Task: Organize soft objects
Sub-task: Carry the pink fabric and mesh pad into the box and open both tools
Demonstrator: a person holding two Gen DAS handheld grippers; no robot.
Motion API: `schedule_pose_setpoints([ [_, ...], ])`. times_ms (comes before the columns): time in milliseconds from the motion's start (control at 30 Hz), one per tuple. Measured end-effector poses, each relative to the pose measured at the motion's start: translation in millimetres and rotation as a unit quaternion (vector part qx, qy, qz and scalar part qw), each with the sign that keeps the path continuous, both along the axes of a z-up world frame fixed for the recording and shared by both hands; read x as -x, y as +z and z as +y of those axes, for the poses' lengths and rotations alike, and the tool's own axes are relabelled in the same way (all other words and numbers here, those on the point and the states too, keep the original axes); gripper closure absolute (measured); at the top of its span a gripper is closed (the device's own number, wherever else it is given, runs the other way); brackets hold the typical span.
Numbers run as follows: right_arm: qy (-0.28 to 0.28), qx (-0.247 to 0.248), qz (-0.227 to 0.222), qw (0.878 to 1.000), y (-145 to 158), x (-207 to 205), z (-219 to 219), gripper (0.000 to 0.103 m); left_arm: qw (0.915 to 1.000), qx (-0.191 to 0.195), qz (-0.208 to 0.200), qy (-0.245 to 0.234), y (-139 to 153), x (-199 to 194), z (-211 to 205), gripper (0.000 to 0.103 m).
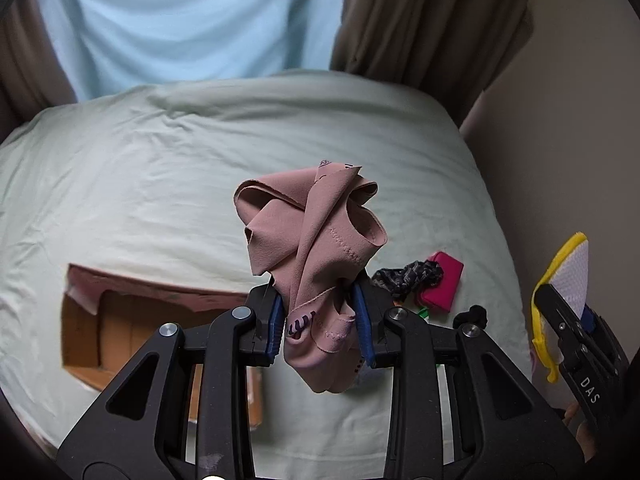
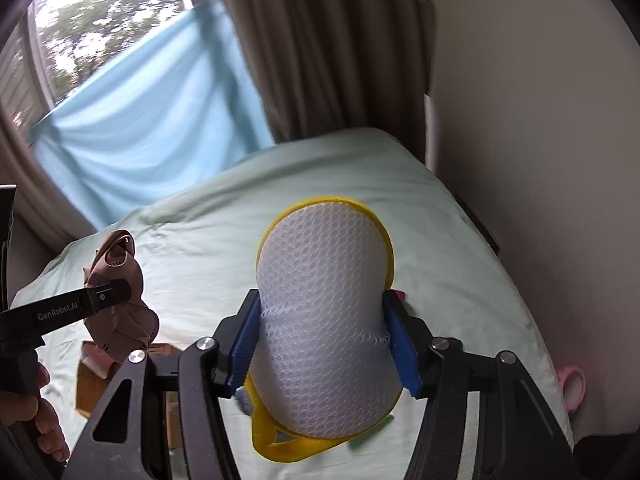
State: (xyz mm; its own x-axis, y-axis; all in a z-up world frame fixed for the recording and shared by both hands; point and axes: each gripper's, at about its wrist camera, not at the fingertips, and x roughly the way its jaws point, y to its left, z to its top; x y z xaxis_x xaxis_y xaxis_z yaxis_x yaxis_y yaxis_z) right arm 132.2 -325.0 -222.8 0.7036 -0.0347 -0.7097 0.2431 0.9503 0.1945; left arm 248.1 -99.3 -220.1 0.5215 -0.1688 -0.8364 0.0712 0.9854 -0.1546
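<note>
My left gripper [image 1: 320, 320] is shut on a crumpled pink cloth [image 1: 312, 232] and holds it above the pale green bed [image 1: 160, 184]. The cloth also shows in the right wrist view [image 2: 120, 292], with the left gripper [image 2: 116, 296] clamped on it. My right gripper [image 2: 324, 340] is shut on a white mesh sponge with yellow trim [image 2: 324, 280], held above the bed [image 2: 200, 248]. The right gripper and its sponge [image 1: 568, 272] show at the right edge of the left wrist view.
An open cardboard box [image 1: 120, 332] lies on the bed at the left. A magenta pouch [image 1: 440, 284], a dark patterned scrunchie [image 1: 408, 276] and a black item [image 1: 472, 316] lie right of the cloth. A pink ring [image 2: 572, 388] sits at the bed's edge. Curtains and wall stand behind.
</note>
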Motion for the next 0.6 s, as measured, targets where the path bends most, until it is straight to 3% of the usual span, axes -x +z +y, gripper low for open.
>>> schedule_pose_setpoints([
  [167, 0.056, -0.005, -0.017, 0.998, 33, -1, 56, 0.048, 0.9994, 0.005, -0.006, 0.034, 25, 26, 64, 0.076],
  [300, 0.096, -0.015, -0.016, 0.995, 45, -4, 109, 0.048, 0.9988, 0.000, -0.006, 0.050, 26, 41, 116, 0.076],
  [467, 0.123, -0.032, 0.012, 0.992, 40, -19, 177, 0.048, 0.9983, -0.004, 0.015, 0.056, 4, 45, 176, 0.076],
  [600, 0.127, -0.045, 0.046, 0.990, 17, -39, 221, 0.048, 0.9977, -0.007, 0.042, 0.053, -25, 42, 219, 0.076],
])
